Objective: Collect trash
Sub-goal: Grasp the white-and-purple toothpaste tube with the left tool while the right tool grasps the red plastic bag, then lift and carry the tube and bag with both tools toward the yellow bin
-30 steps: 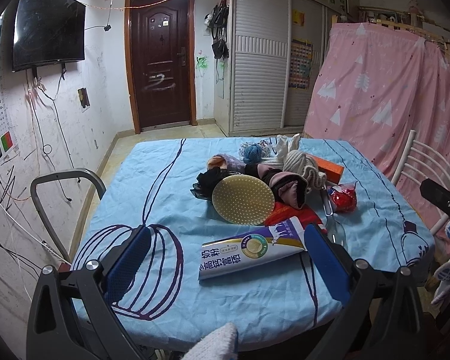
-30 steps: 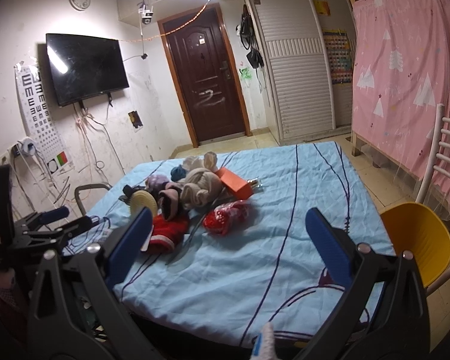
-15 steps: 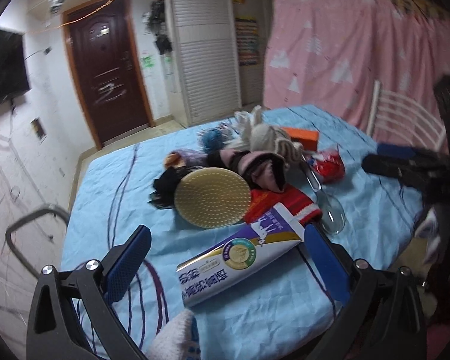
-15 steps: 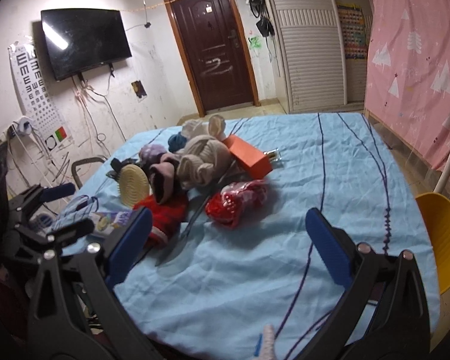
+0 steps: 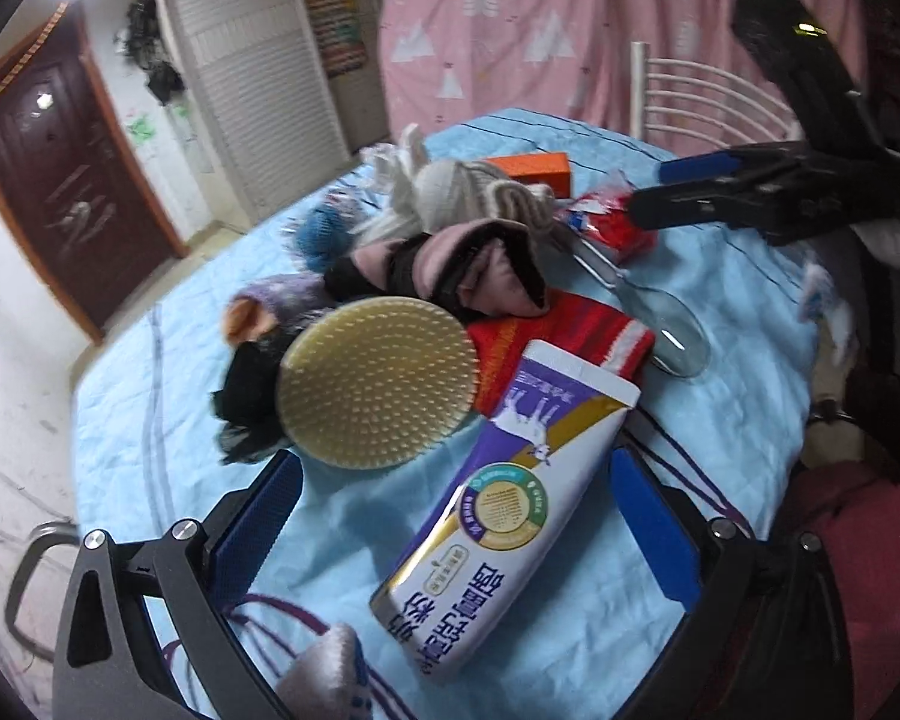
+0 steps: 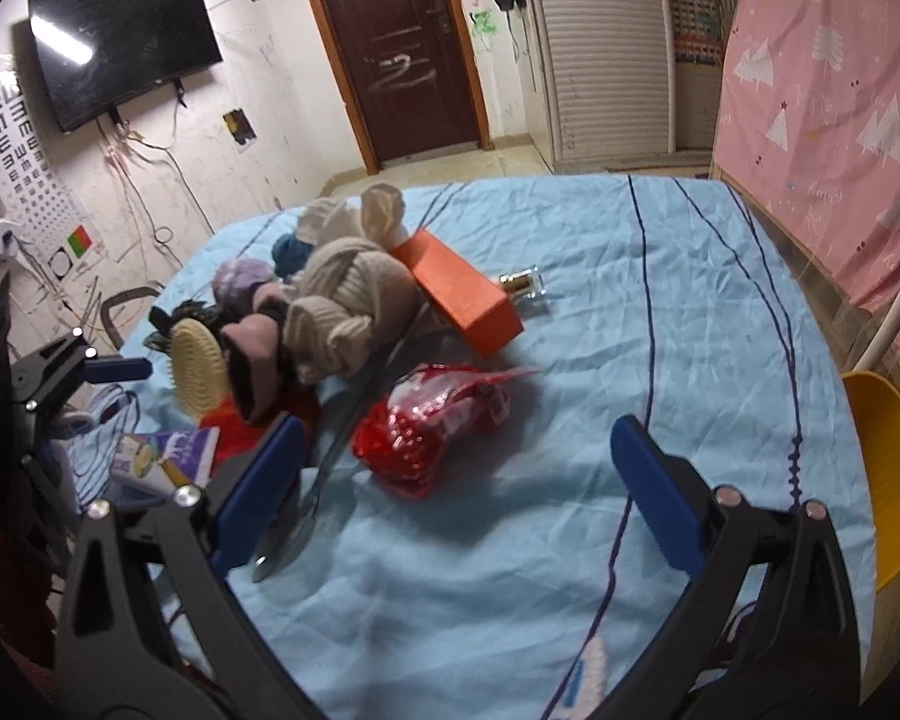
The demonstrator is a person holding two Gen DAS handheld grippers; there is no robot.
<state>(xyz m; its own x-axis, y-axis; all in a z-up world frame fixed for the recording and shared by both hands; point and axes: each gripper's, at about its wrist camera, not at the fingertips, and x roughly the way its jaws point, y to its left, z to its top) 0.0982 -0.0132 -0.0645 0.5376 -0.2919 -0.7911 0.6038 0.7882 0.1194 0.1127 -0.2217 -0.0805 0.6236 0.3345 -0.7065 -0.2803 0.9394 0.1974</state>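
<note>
the left gripper hung with its jaws spread wide either side of the purple milk-powder pack, seemingly lined up to take it as trash; the right gripper, likewise parted and empty, hovered near the red crinkly wrapper on the blue sheet

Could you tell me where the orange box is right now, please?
In the right wrist view the orange box lies mid-table on the blue cloth, against the beige knitwear.
</note>
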